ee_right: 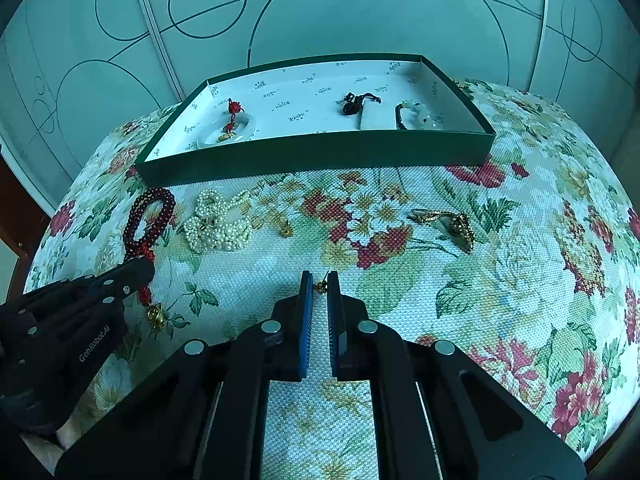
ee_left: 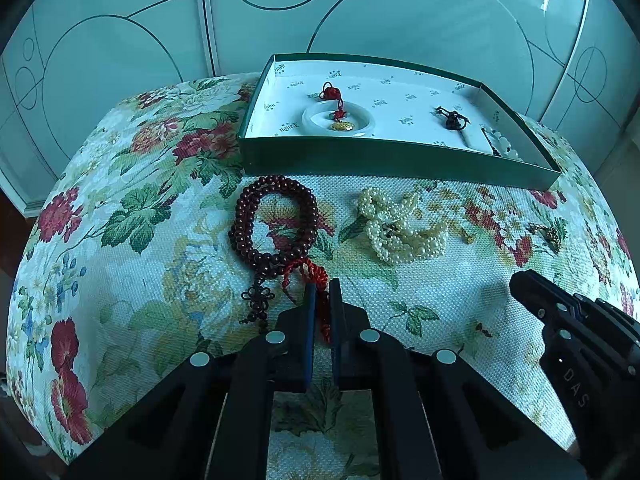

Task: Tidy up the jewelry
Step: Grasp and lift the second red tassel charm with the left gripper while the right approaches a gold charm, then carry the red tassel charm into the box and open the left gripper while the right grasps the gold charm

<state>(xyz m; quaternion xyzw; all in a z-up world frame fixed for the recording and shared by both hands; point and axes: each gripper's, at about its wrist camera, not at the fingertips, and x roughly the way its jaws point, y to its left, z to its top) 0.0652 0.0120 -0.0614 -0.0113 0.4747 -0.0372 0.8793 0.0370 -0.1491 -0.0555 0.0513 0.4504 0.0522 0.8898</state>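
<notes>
A dark red bead bracelet [ee_left: 274, 224] with a red tassel [ee_left: 316, 280] lies on the floral cloth; it also shows in the right wrist view [ee_right: 148, 218]. My left gripper [ee_left: 323, 292] is shut on the red tassel. A pile of white pearls [ee_left: 398, 226] lies right of the beads, also in the right wrist view [ee_right: 218, 220]. My right gripper [ee_right: 319, 282] is shut on a small gold earring [ee_right: 321, 286]. The green box [ee_right: 316, 152] at the back holds a white bangle [ee_left: 340, 120] with a red charm, a dark charm [ee_right: 356, 104] and a bead bracelet [ee_right: 412, 114].
A gold brooch [ee_right: 448, 222] lies on the cloth at the right, a small gold piece [ee_right: 286, 232] near the pearls, and a gold pendant [ee_right: 157, 316] under the left gripper. Frosted glass doors stand behind the table. The cloth's edges fall away on all sides.
</notes>
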